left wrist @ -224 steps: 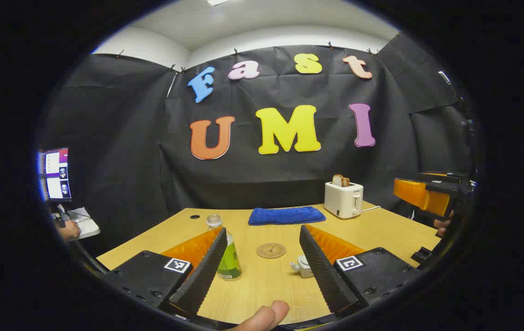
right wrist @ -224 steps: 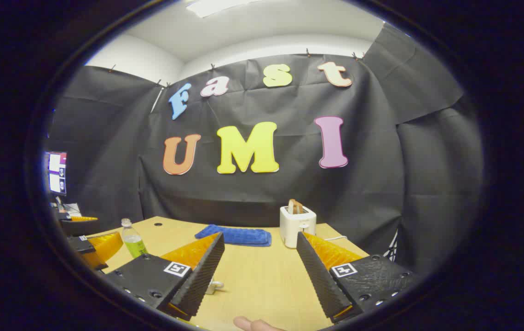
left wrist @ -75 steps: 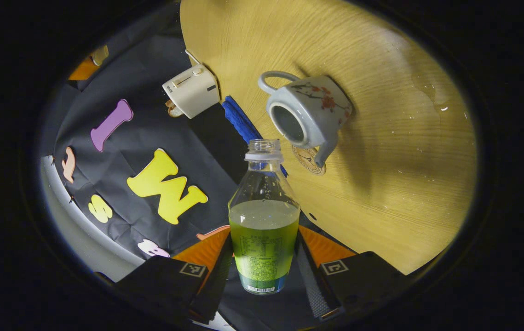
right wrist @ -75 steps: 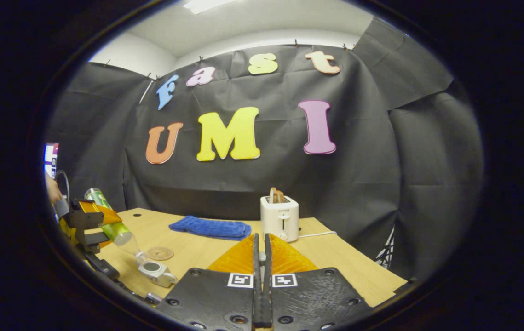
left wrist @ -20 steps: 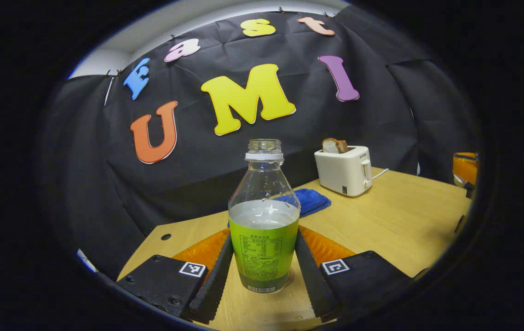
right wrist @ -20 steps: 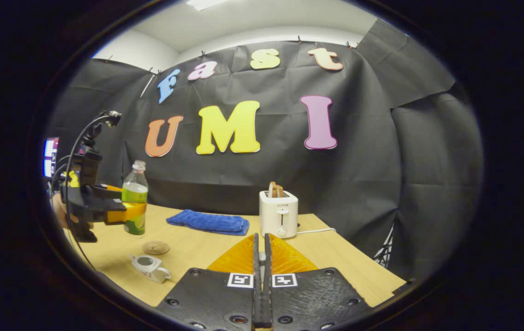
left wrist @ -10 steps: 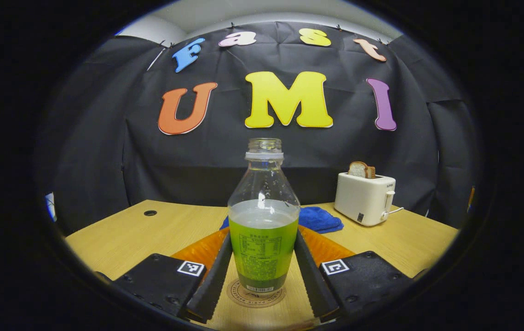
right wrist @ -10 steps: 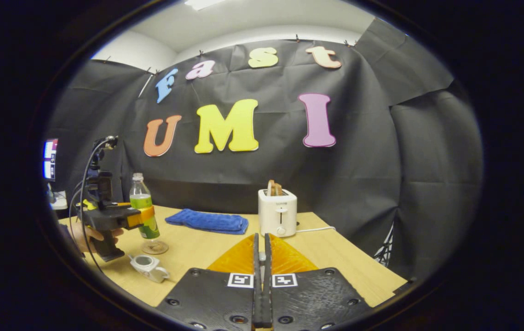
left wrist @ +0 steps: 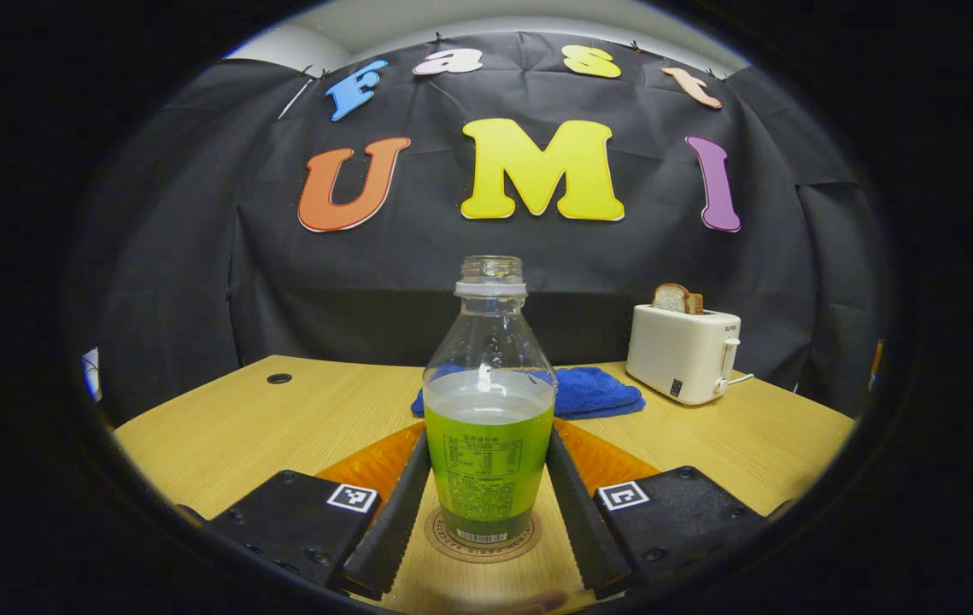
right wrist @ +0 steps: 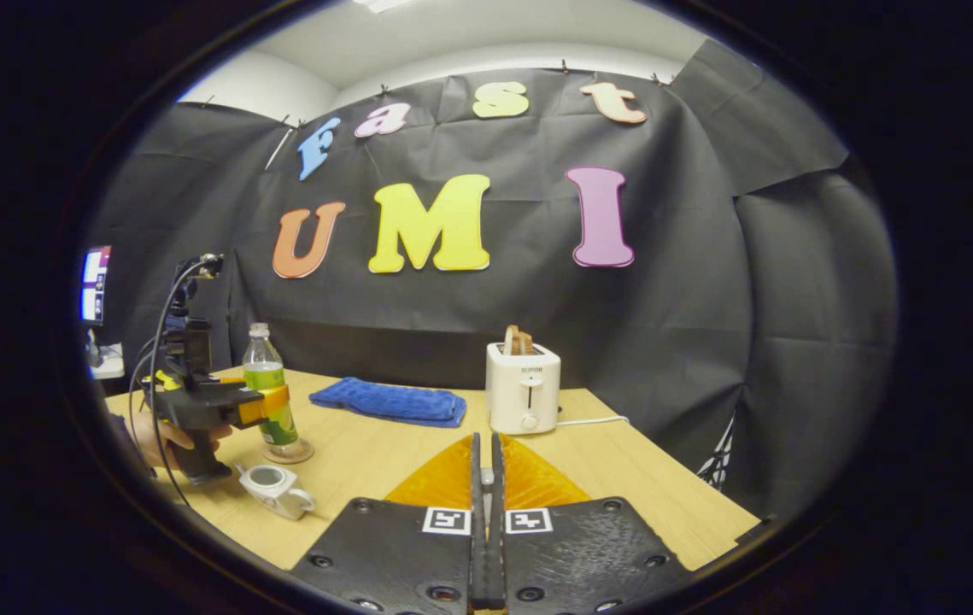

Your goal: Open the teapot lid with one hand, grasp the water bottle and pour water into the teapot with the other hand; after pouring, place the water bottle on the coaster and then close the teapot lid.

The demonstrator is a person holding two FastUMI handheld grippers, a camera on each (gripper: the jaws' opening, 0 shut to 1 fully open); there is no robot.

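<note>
Level over the table, our left gripper [left wrist: 486, 504] clamps the upright clear green-labelled water bottle [left wrist: 489, 427] on the round cork coaster [left wrist: 483, 540]; our right gripper [right wrist: 484, 512] is closed, its contents hidden.

I've brought the bottle [left wrist: 489, 427] upright from pouring and set it down on the coaster [left wrist: 483, 541].

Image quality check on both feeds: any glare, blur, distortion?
Left gripper view: sharp, small highlight on the water bottle at the liquid line, table edge bowed by the fisheye. Right gripper view: evenly lit, the toaster crisp, the teapot small and warped near the rim.
</note>
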